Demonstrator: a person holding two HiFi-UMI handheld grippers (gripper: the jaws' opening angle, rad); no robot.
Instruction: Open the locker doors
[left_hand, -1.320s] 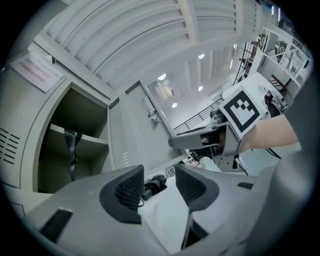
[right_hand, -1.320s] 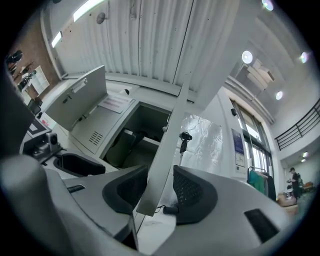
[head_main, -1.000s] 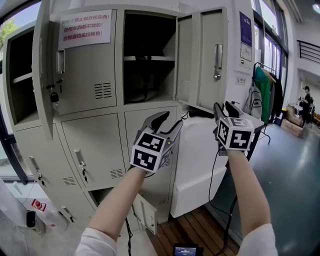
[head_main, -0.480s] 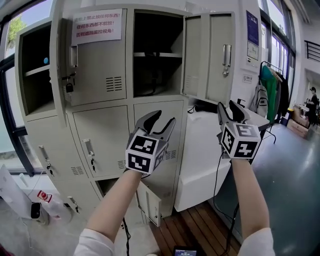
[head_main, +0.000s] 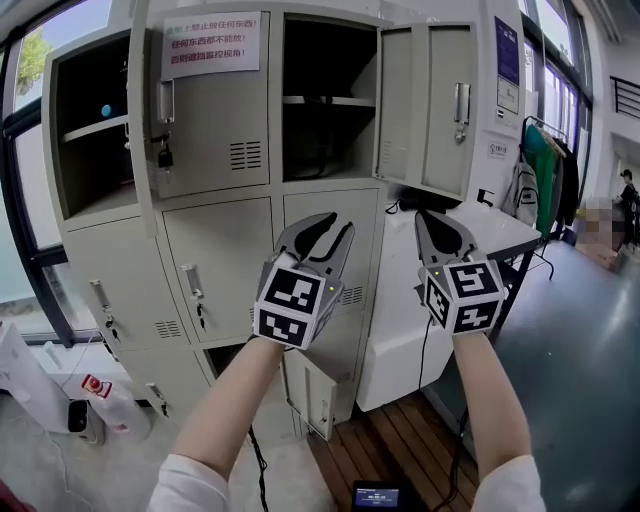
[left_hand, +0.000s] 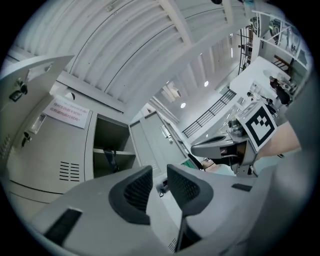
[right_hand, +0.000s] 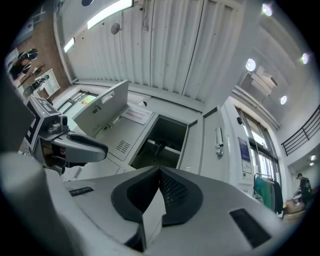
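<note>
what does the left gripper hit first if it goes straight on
Probably the closed middle locker door, near its upper right corner; depth is unclear. The left gripper has just been closing, nothing between its jaws.

Red Chinese print on a white notice (head_main: 210, 45) on a locker door (head_main: 200, 125), too small to read; blue poster (head_main: 507, 50) likewise.

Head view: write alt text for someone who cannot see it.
Two handheld grippers are raised before a grey locker bank whose upper doors stand open, while the middle-row doors are shut. Both have just been closing on nothing: the left gripper stands slightly open, the right gripper shut.
</note>
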